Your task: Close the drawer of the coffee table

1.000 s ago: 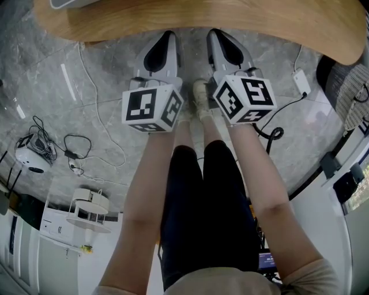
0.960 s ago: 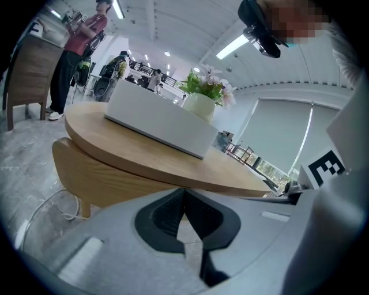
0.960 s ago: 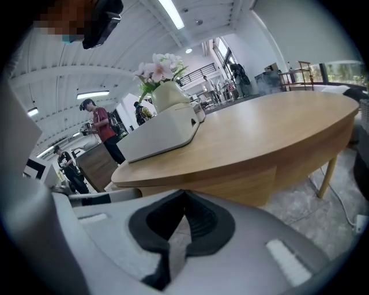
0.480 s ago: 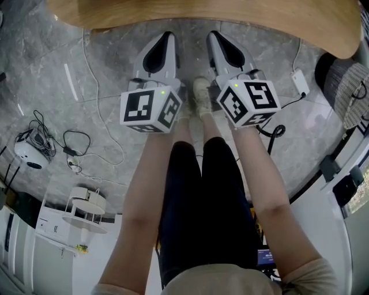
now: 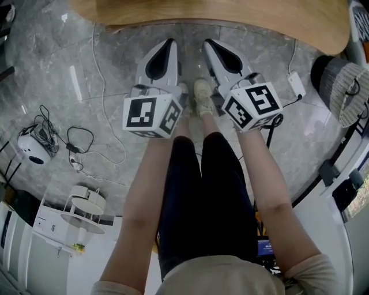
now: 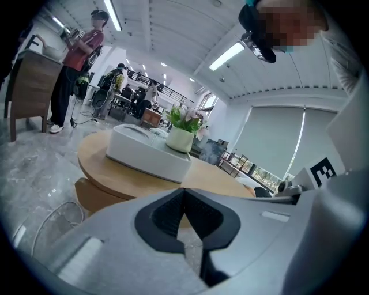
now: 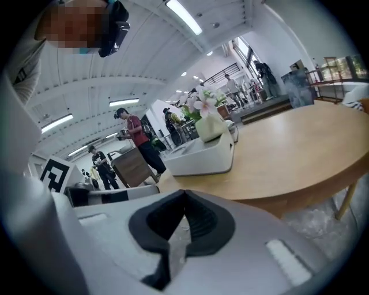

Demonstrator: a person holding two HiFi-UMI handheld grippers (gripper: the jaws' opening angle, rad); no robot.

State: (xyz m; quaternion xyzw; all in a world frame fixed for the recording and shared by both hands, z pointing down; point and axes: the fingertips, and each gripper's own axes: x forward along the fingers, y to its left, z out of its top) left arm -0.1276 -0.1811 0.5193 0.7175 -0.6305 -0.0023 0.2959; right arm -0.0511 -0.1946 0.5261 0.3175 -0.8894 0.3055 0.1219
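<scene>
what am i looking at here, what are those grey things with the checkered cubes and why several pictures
A person holds two hand-held grabbers, the left gripper and the right gripper; the patterned cubes are part of them. The head view looks down from the person's head at arms, legs and grey floor. The other two views come from cameras riding on each gripper. Both point toward a round wooden table carrying a white box and a flower pot. Both grippers are shut, holding nothing.
</scene>
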